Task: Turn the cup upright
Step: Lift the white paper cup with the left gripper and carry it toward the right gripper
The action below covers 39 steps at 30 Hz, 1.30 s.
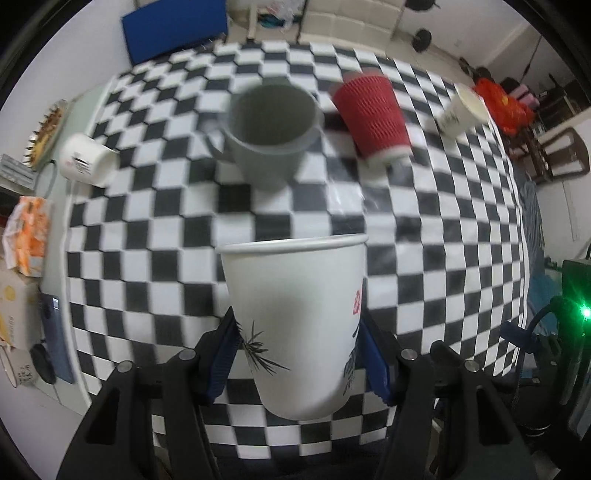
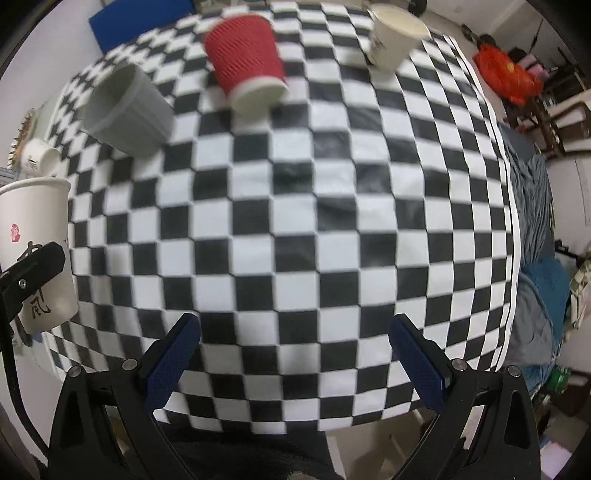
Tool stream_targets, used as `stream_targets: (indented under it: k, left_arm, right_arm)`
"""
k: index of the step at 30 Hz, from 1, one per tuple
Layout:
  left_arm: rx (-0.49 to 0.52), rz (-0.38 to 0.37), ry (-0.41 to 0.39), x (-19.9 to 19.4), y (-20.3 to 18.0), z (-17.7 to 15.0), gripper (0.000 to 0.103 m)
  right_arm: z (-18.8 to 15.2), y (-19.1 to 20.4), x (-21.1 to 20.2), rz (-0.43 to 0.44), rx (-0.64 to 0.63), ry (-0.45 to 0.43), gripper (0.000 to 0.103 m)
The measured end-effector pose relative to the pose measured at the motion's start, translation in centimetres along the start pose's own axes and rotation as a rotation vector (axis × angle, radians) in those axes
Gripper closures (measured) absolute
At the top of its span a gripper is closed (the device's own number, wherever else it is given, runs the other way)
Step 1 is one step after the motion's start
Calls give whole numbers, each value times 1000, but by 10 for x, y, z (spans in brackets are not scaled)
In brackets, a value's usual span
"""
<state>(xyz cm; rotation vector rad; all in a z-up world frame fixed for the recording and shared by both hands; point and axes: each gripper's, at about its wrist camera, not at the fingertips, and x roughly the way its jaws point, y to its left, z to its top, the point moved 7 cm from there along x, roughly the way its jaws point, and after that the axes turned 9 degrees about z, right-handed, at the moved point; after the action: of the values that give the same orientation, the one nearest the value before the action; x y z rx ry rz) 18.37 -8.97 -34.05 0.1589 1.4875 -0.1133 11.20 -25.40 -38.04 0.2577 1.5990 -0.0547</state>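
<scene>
Left tongs [image 1: 297,354] clamp the white paper cup [image 1: 295,321] low on its wall, rim up, above the checkered table [image 1: 424,258]. Risk: thin wall buckles, or cup tips at release. Right tongs [image 2: 295,354] spread wide, empty.

Ahead of my right gripper [image 2: 293,360] the checkered table [image 2: 332,229] lies open. Obstacles line the far side: a gray mug [image 2: 127,110], a red cup [image 2: 249,70] and a white cup [image 2: 393,33], with gaps between them.
</scene>
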Motion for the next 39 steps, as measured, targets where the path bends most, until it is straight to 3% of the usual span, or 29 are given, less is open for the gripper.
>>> stream_targets:
  k: [10, 23, 33, 34, 37, 39]
  left_arm:
    - [-34, -102, 147, 65, -56, -19, 45]
    - [-2, -76, 140, 92, -93, -19, 45]
    - [72, 21, 96, 84, -113, -17, 42]
    - [77, 32, 93, 83, -115, -18, 39]
    - [83, 35, 77, 78, -119, -20, 18]
    - [77, 35, 51, 72, -120, -20, 18]
  right_arm:
    - [-18, -56, 44, -22, 62, 62, 0]
    - [-18, -85, 50, -46, 110, 52, 0]
    - [-27, -97, 53, -41, 122, 48, 0]
    - [-28, -99, 52, -42, 125, 47, 0]
    - [-28, -103, 51, -34, 136, 41, 0]
    - [-27, -104, 49, -24, 142, 37, 0]
